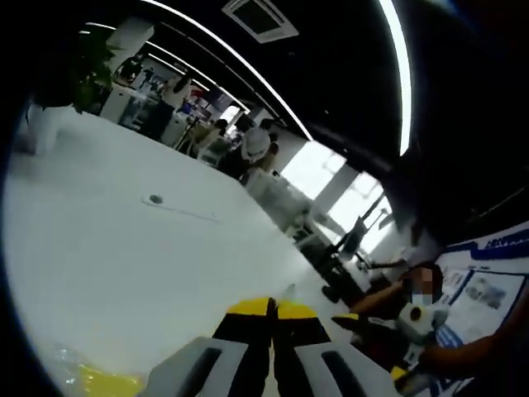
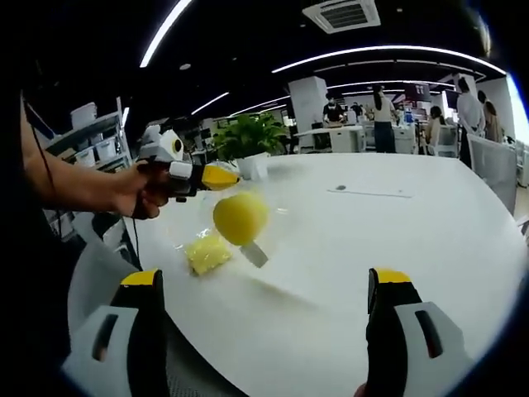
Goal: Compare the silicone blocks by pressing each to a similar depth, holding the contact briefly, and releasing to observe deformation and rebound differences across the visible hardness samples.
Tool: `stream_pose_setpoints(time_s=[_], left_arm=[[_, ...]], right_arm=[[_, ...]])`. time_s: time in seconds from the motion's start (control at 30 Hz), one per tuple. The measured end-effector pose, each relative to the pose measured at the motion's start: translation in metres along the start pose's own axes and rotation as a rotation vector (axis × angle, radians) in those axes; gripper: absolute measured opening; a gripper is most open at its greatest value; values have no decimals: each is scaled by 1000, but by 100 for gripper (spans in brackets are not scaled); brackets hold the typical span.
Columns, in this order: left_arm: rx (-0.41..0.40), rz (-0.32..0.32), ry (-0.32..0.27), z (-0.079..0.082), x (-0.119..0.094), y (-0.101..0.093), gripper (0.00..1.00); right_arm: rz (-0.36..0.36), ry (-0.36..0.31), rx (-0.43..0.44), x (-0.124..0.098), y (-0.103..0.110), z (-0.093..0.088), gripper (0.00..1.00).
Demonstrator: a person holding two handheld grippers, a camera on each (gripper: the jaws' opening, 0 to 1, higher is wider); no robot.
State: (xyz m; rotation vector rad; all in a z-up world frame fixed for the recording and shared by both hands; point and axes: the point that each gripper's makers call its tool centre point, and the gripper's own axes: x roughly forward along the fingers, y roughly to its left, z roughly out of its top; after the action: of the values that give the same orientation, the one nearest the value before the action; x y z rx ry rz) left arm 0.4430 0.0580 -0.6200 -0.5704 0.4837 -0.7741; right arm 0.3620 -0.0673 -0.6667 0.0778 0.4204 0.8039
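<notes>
On the white counter, left to right in the right gripper view: my left hand-held gripper with its jaws together, a yellow ball below it in the air, a yellow block under that, then my right hand-held gripper, jaws wide apart and bare.

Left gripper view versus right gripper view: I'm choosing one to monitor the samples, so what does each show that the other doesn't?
Left gripper view: bright windows, wall posters. Right gripper view: a round yellow sample, storage shelves. Both: the white table, a bagged yellow piece, a potted plant, and the left hand-held gripper, jaws together.
</notes>
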Motion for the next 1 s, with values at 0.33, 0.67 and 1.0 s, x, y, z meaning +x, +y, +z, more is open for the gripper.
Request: stream_pose_setpoints(time_s=[0.33,0.67,1.0], left_arm=[[26,-145,-26,17,-7,-33,0],[64,-267,-22,22,-21,-66,0],[84,-323,-14,24,-31,-84,0]], right_arm=[[32,-33,-46,14,14,16,96],[56,-71,-81,21,21,38,96],[129,-140,-106,34,36,63,96]])
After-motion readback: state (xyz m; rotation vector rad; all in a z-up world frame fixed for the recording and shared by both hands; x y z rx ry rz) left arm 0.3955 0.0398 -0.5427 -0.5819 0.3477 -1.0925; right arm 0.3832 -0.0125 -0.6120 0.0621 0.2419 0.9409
